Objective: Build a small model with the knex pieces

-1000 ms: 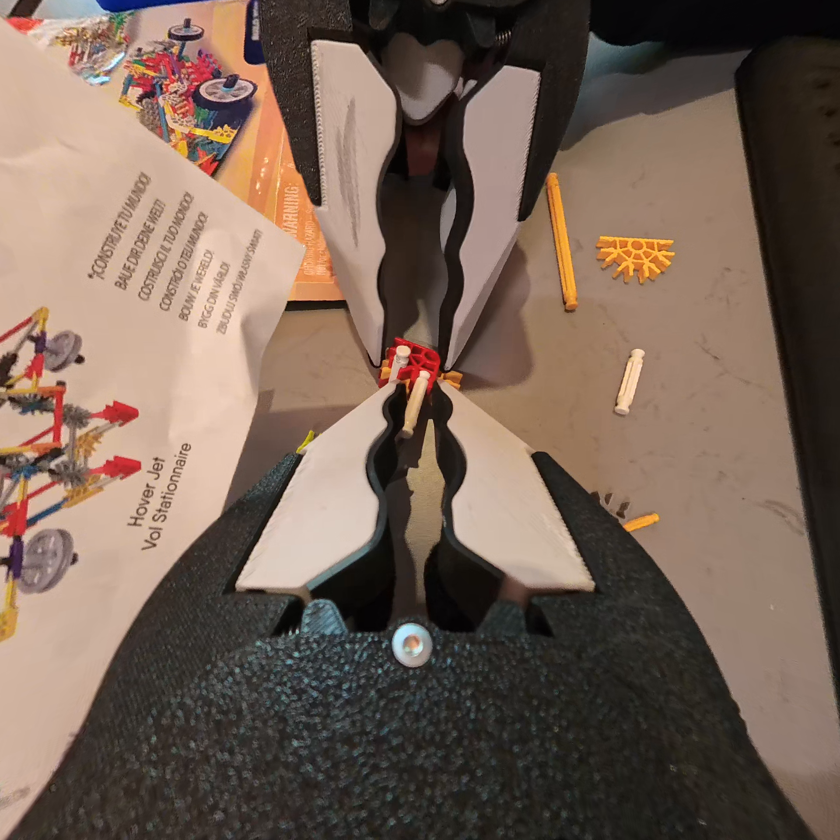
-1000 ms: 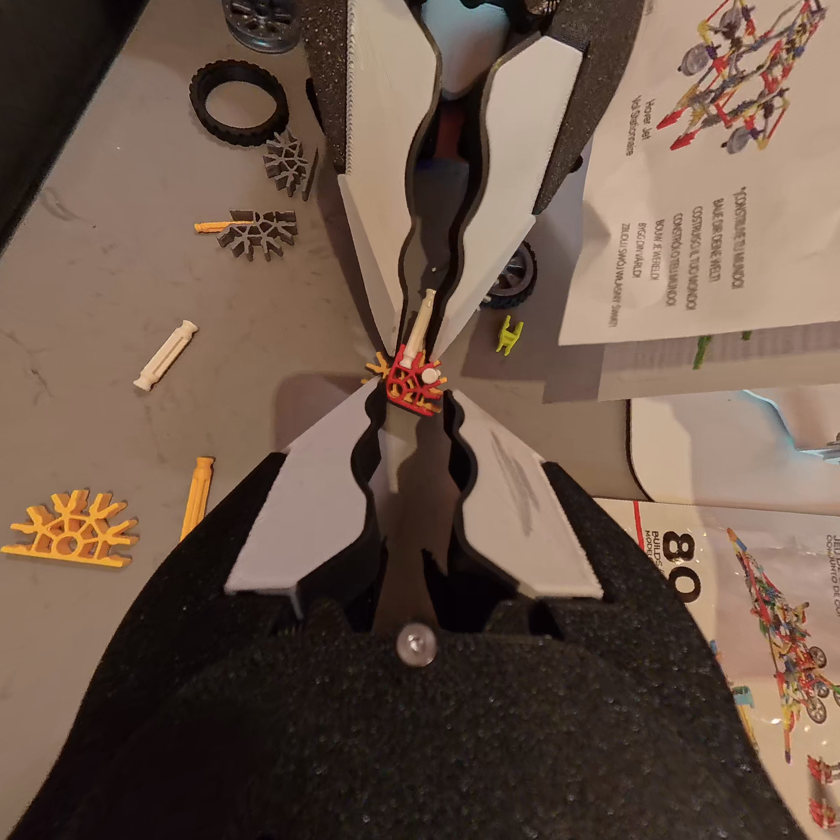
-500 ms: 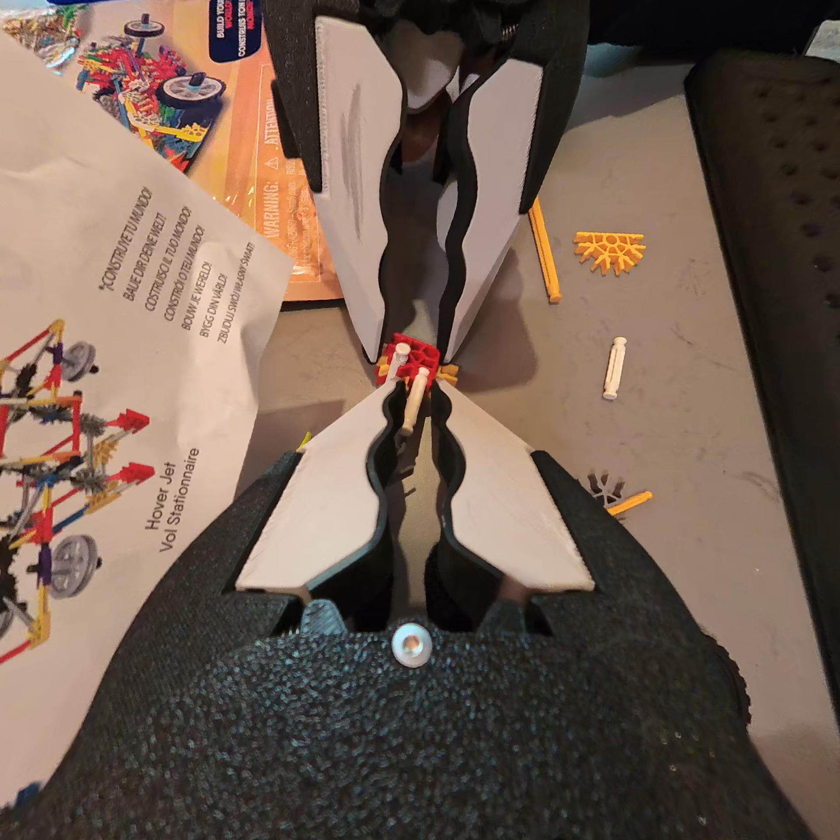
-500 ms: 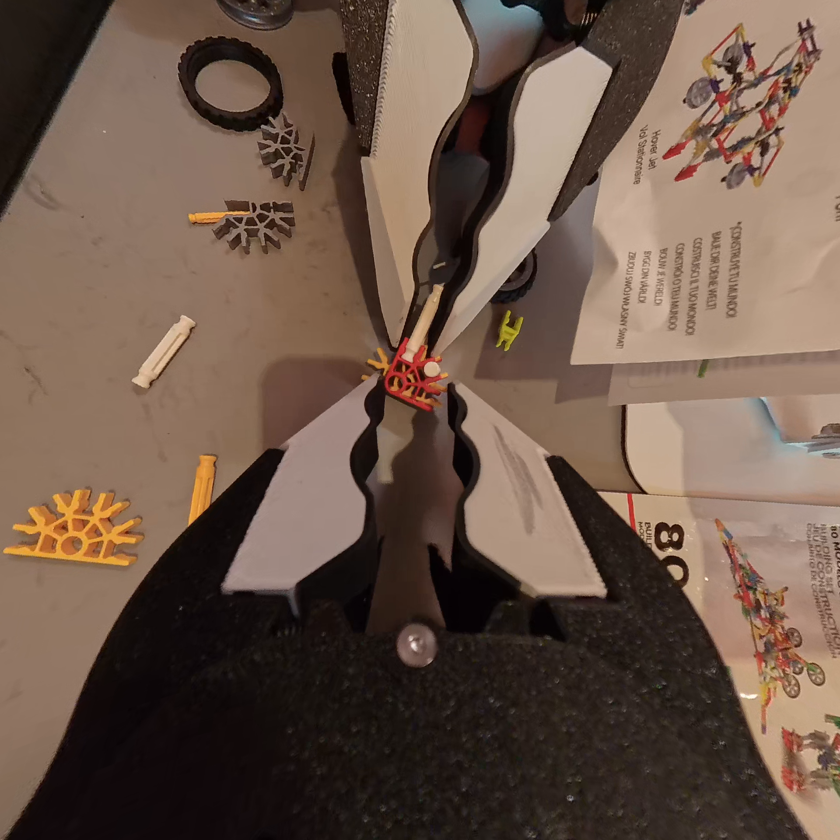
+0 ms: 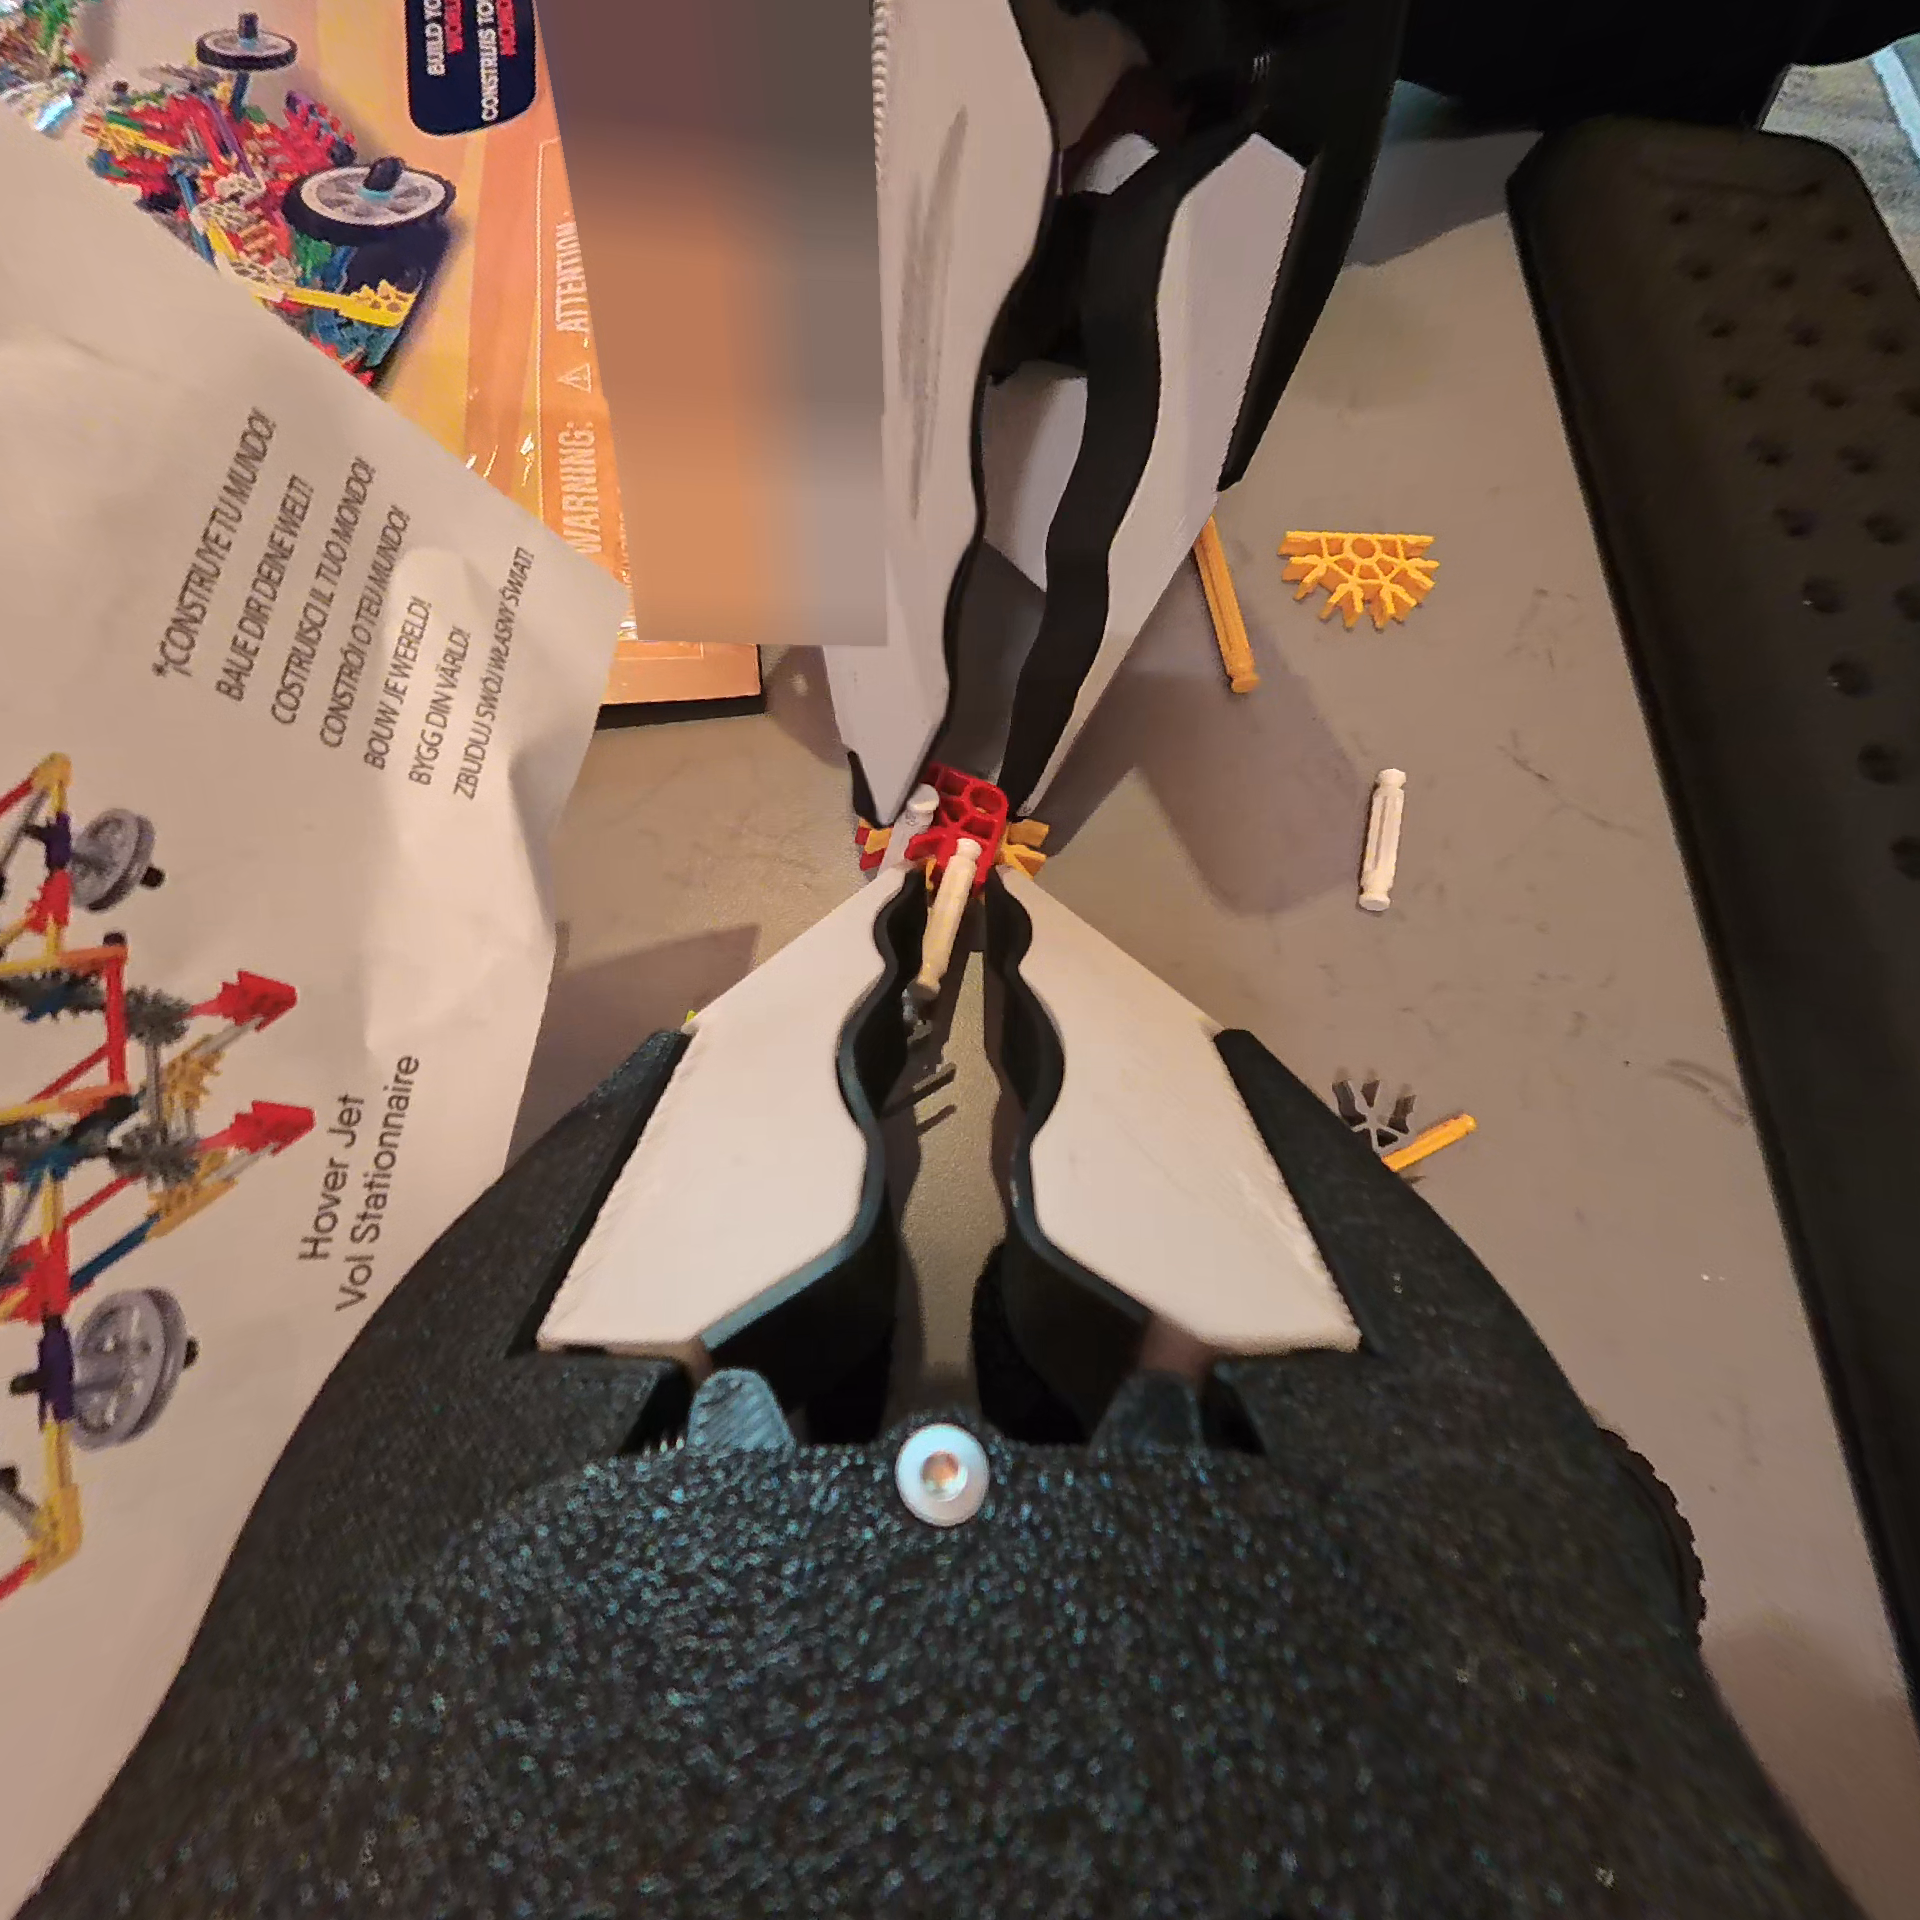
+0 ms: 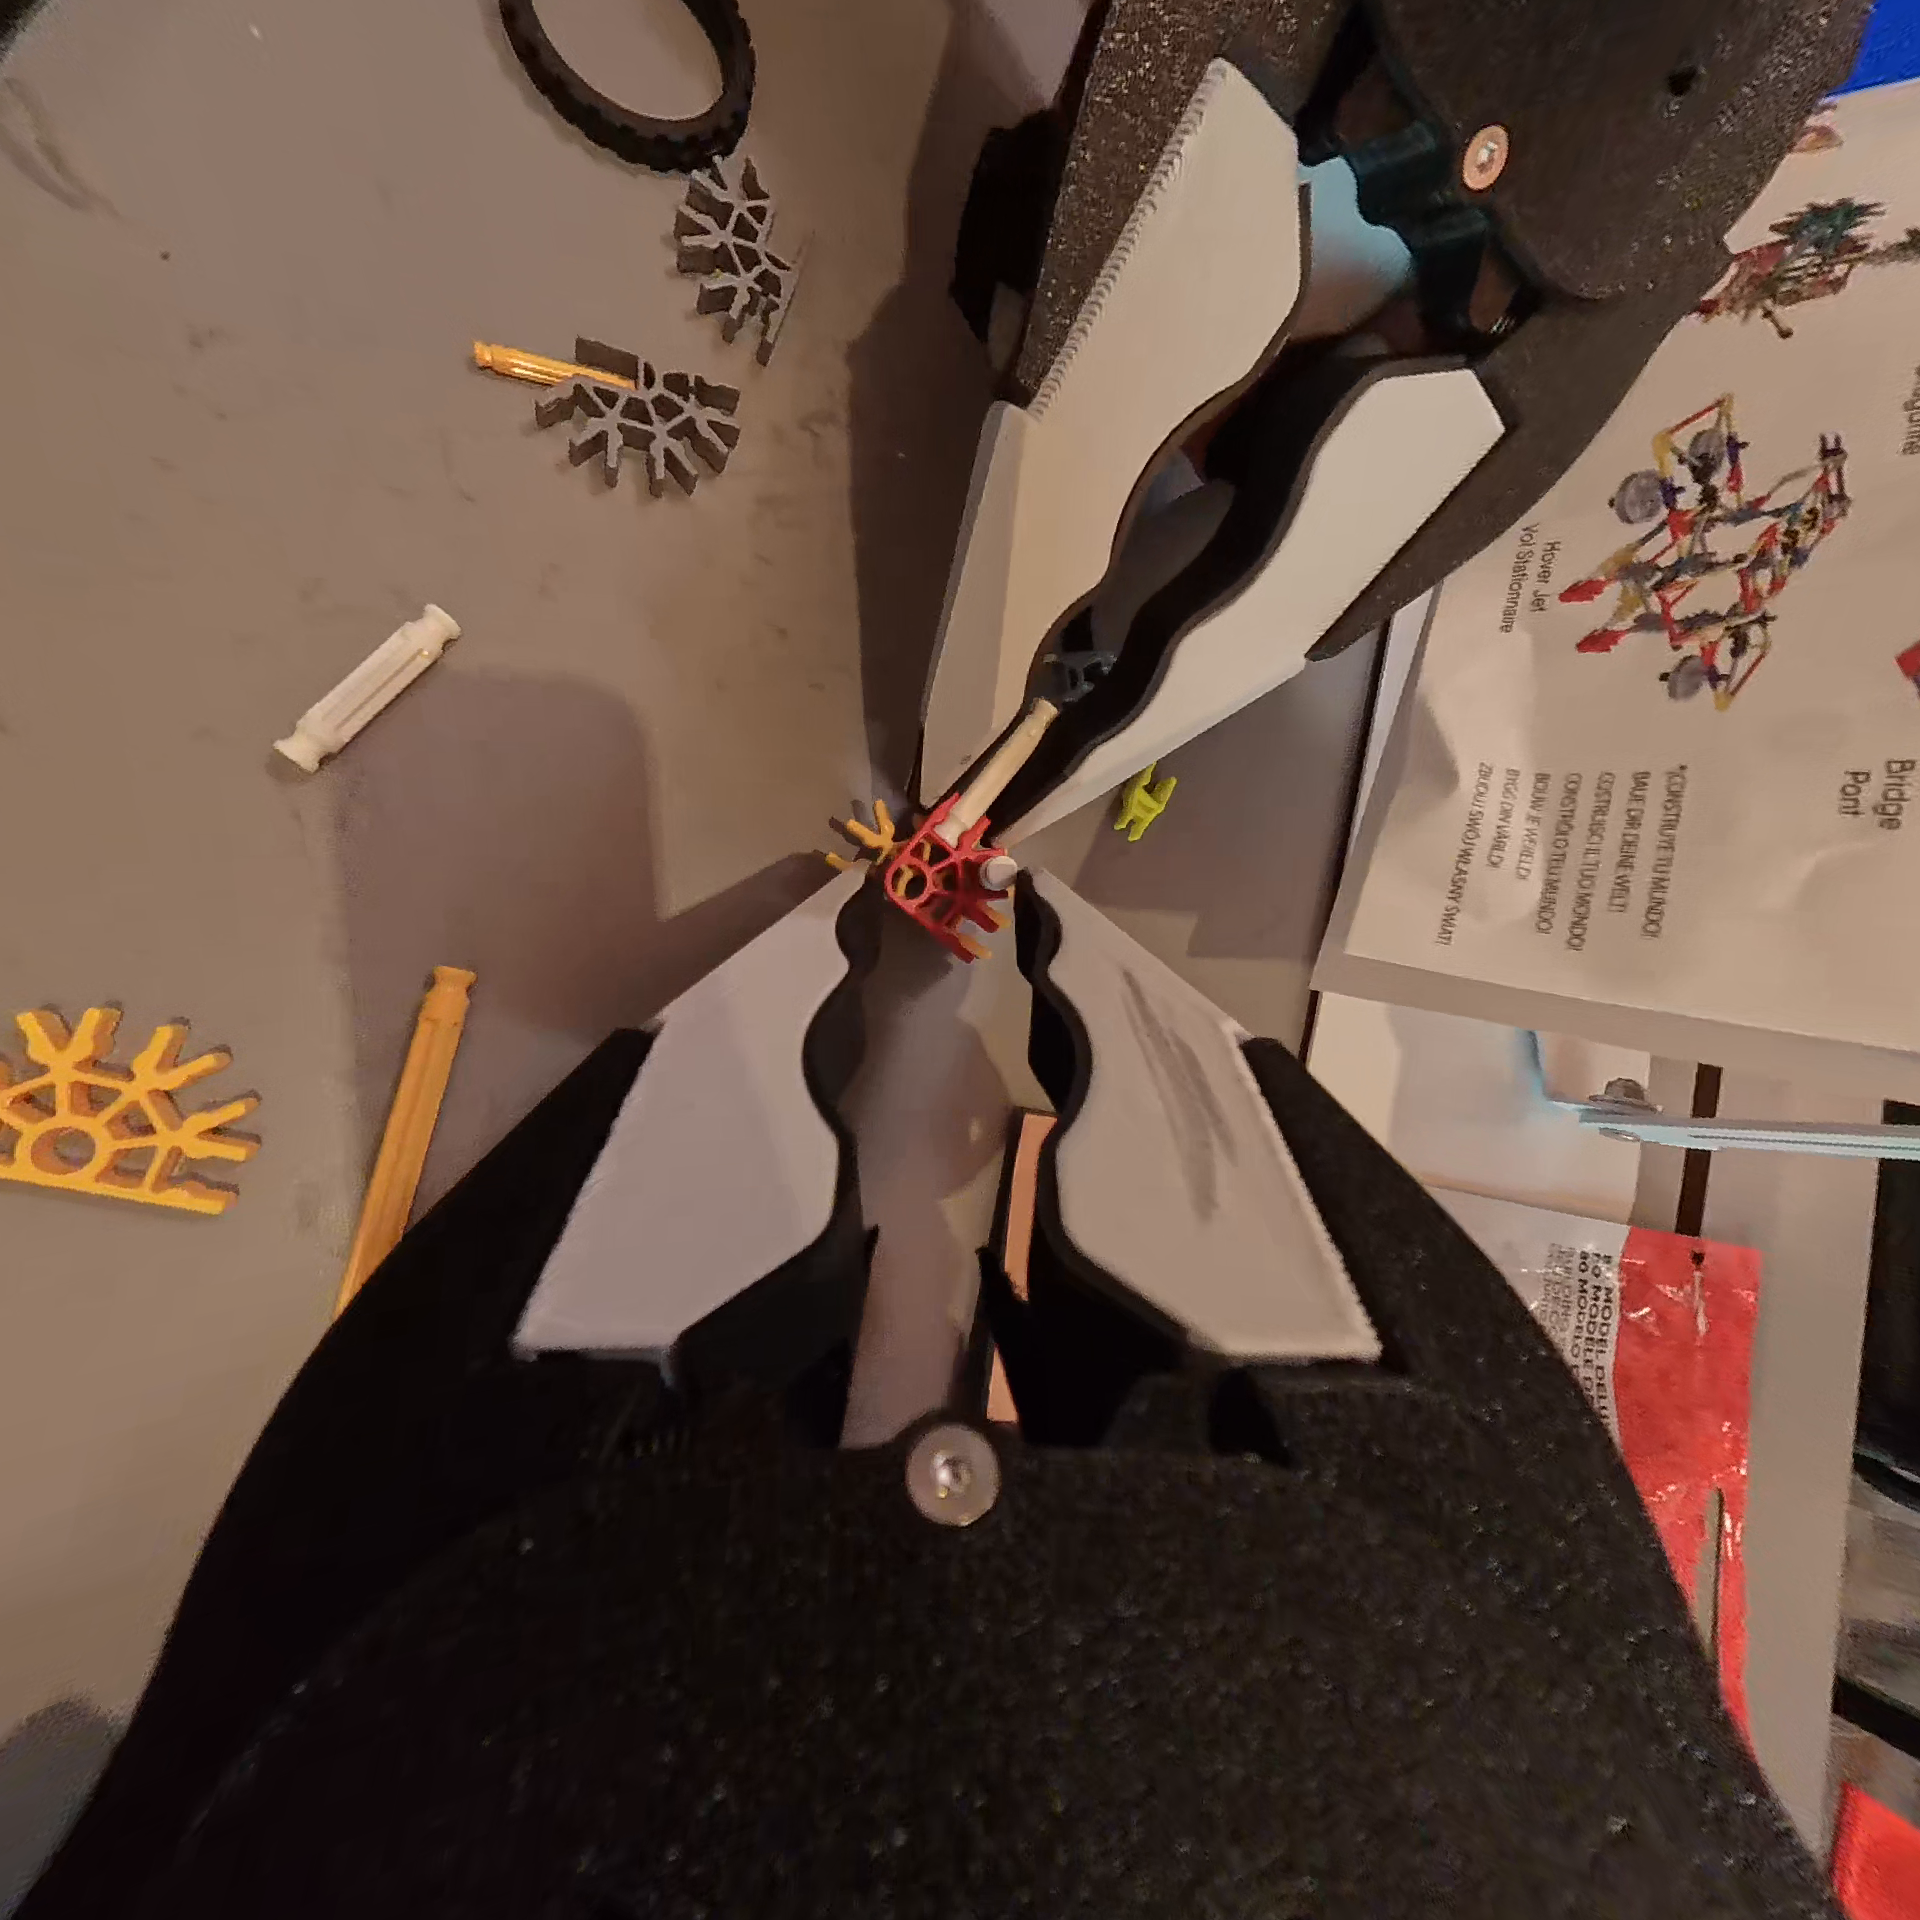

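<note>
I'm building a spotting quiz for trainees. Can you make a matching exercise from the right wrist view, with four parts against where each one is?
Parts:
1. red connector
2. tyre
3. green clip
4. yellow fan connector

Places:
a. left edge, beside a yellow rod
b. top edge, beyond the grey connectors
c. at the tips of the right tool
d. near the paper sheet

Pairs: 1-c; 2-b; 3-d; 4-a
</note>
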A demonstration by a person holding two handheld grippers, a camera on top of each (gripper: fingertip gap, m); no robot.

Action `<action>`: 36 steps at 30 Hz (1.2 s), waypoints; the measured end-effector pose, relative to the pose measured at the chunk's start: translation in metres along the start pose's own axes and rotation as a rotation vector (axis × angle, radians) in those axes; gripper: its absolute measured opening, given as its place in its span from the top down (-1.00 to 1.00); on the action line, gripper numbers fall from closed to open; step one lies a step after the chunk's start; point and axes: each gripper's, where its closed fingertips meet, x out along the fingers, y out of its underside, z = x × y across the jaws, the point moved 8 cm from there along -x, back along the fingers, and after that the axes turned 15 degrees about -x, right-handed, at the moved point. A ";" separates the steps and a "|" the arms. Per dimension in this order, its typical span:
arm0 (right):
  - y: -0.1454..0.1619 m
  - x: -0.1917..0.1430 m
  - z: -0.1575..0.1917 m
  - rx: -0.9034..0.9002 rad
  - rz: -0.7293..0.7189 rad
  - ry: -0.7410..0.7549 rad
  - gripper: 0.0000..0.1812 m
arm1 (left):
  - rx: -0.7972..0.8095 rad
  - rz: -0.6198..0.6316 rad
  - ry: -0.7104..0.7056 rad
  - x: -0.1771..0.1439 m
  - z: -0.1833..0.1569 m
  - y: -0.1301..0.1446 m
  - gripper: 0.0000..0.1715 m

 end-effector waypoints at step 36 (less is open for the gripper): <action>0.004 0.007 -0.003 0.043 0.076 0.003 0.78 | 0.255 0.086 -0.425 0.019 -0.011 0.000 0.87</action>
